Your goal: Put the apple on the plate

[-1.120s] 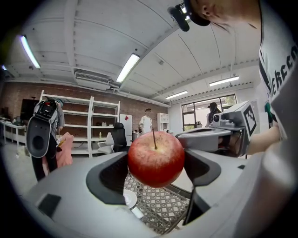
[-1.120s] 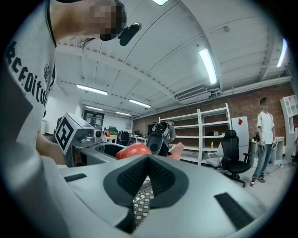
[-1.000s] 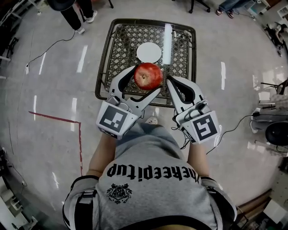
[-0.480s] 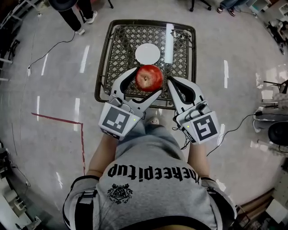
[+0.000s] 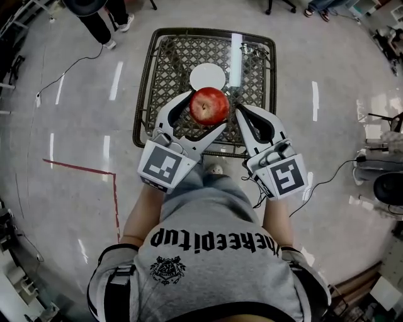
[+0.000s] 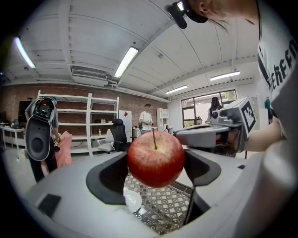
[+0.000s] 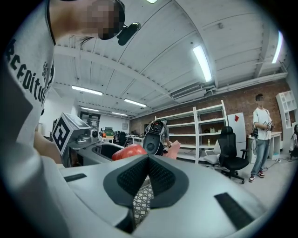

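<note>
A red apple [image 5: 209, 105] is held in the air above the lattice table [image 5: 165, 63], stem up, with my left gripper [image 5: 201, 111] shut on it. In the left gripper view the apple [image 6: 156, 159] fills the gap between the two jaws, and the white plate [image 6: 132, 201] shows below it. The plate [image 5: 207, 77] lies at the table's middle, just beyond the apple. My right gripper [image 5: 238, 112] hovers to the right of the apple, shut with nothing in it; its jaws meet in the right gripper view [image 7: 148, 173], where the apple [image 7: 129, 152] shows at the left.
A white strip [image 5: 235, 55] lies along the table to the right of the plate. A person [image 5: 101, 16] stands at the far left of the table. Cables run over the floor at both sides. Shelves and an office chair [image 7: 231, 155] stand in the room.
The apple and both grippers have shifted slightly forward, towards the plate. The left gripper's hold on the apple is unchanged.
</note>
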{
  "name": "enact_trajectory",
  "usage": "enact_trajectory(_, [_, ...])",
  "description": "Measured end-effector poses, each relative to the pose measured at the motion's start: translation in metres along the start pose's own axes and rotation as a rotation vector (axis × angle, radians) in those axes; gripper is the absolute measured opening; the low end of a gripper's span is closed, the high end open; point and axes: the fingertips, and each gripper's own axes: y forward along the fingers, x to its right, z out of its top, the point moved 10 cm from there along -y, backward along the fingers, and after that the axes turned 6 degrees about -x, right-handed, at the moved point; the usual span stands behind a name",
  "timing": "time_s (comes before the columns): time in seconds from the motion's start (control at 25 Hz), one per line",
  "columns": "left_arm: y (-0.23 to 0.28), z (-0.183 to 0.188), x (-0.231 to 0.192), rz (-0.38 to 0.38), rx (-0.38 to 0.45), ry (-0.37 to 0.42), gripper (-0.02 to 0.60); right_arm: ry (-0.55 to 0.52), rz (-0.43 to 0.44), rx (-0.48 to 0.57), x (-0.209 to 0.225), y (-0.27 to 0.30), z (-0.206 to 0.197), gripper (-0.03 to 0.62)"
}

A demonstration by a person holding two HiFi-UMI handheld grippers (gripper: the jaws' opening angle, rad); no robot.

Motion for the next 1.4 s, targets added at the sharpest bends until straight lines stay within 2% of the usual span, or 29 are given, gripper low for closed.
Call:
enact_trajectory(0.24, [0.009,-0.002,-0.013,-0.019,-0.003,-0.002,0.400,0.007,-0.011,-0.018,0.004,0.012,-0.003,0.003])
enact_trajectory(0.44, [0.011,-0.001,-0.039,-0.042,-0.032,-0.044,0.400,0.018,-0.028,-0.033,0.005,0.036,0.003,0.003])
enact_trajectory(0.76, [0.026,-0.006,-0.077,-0.077,-0.012,-0.011,0.400,0.029,-0.068,-0.062,0.011,0.069,0.002,0.003])
enact_trajectory(1.08, [0.038,-0.006,-0.107,-0.127,-0.030,-0.036,0.400,0.042,-0.108,-0.070,0.017,0.094,0.004,0.003])
enact_trajectory(1.4, [0.048,-0.010,-0.132,-0.181,-0.059,-0.068,0.400,0.106,-0.156,-0.066,0.022,0.111,0.003,0.003])
